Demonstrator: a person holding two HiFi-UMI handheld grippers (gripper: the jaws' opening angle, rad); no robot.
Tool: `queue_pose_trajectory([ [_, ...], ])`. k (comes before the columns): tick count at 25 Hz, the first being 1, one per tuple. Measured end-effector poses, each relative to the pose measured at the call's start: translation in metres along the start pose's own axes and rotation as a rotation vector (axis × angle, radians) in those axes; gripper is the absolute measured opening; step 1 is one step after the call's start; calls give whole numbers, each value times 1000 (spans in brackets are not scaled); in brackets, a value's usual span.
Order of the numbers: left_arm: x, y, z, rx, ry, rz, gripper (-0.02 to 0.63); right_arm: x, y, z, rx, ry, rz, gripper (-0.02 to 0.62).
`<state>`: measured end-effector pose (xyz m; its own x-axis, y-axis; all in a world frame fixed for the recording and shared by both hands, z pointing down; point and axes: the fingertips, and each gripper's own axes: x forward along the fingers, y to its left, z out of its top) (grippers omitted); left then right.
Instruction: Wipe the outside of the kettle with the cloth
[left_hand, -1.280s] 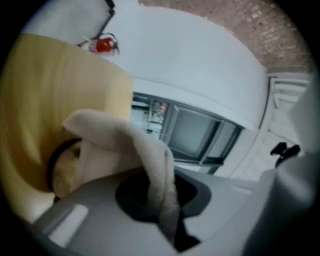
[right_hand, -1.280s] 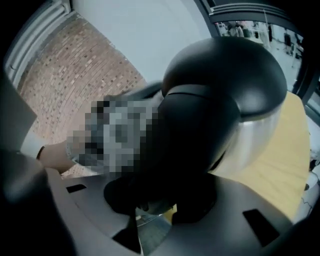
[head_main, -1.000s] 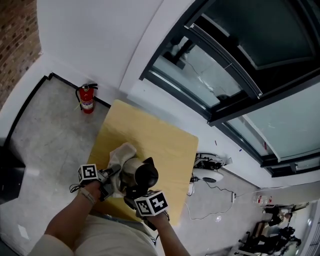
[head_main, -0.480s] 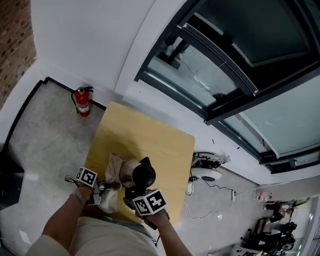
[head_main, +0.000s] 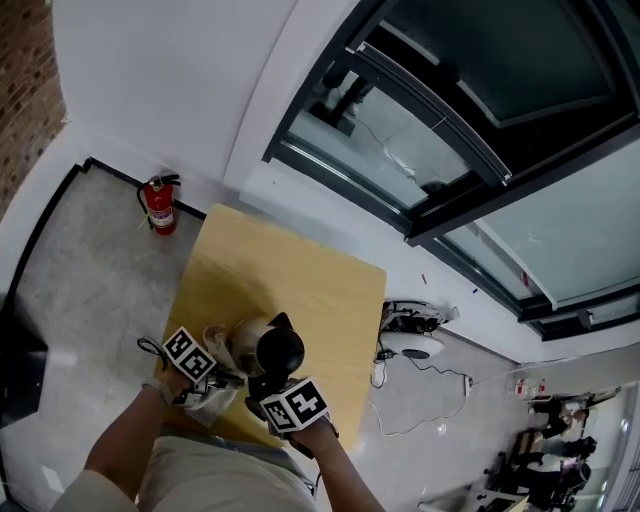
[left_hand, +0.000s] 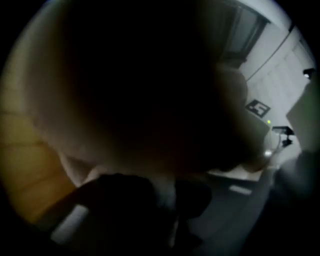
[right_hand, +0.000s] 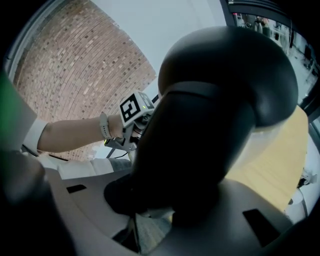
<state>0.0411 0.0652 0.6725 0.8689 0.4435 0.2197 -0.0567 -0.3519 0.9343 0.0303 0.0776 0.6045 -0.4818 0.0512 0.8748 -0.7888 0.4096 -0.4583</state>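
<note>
Left fingers (left_hand: 117, 202) pinch the cloth (head_main: 212, 402) beside the kettle (head_main: 248, 338); right fingers (right_hand: 252, 217) clamp its handle (right_hand: 200, 150).

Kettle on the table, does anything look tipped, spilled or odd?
Nothing stands out. The kettle stands upright on the table, no spill in sight; the right gripper grips its handle, the left gripper holds the cloth at its side.
</note>
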Motion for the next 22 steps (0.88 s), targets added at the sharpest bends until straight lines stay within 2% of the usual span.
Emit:
queue_pose_trajectory([
  [1, -3, -21, 4, 57, -3, -46, 29, 0, 0, 0, -1, -3, -1, 142],
  [2, -9, -54, 17, 134, -44, -128, 29, -1, -1, 0, 1, -5, -1, 142],
  [4, -34, -114, 59, 256, -231, -294, 29, -3, -5, 1, 2, -2, -1, 141],
  [6, -58, -137, 98, 259, -405, -423, 29, -3, -6, 1, -5, 6, 4, 141],
  [8, -67, -130, 106, 230, -450, -539, 28, -3, -6, 0, -6, 5, 10, 142],
  [9, -71, -116, 105, 186, -478, -566, 28, -4, -6, -1, -5, 3, 12, 143],
  [10, -77, -91, 104, 104, -537, -540, 28, -5, -6, -2, -4, 2, 14, 142],
  [11, -84, -56, 103, -13, -621, -447, 28, -5, -6, -2, -6, 3, 15, 142],
  [13, -90, 23, 93, -257, -758, -150, 29, -4, -4, -2, -22, 13, 14, 142],
  [14, -88, 51, 86, -331, -783, -29, 29, -3, -3, -2, -30, 19, 14, 141],
  [15, -86, 61, 84, -355, -799, 34, 18, -2, -2, -2, -34, 20, 13, 142],
  [16, -89, 53, 92, -328, -828, 34, 18, -1, -1, -2, -34, 19, 12, 142],
  [17, -95, 28, 109, -252, -867, -17, 18, -1, -1, -2, -31, 16, 11, 142],
  [19, -108, -42, 152, -18, -909, -128, 20, -3, -2, -1, -22, 10, 12, 143],
  [20, -106, -60, 168, 91, -880, -98, 21, -4, -4, 0, -18, 9, 13, 143],
  [21, -99, -57, 175, 161, -825, 3, 29, -4, -4, 0, -15, 9, 14, 143],
  [22, -90, -36, 175, 172, -769, 133, 29, -3, -4, -1, -13, 9, 15, 143],
])
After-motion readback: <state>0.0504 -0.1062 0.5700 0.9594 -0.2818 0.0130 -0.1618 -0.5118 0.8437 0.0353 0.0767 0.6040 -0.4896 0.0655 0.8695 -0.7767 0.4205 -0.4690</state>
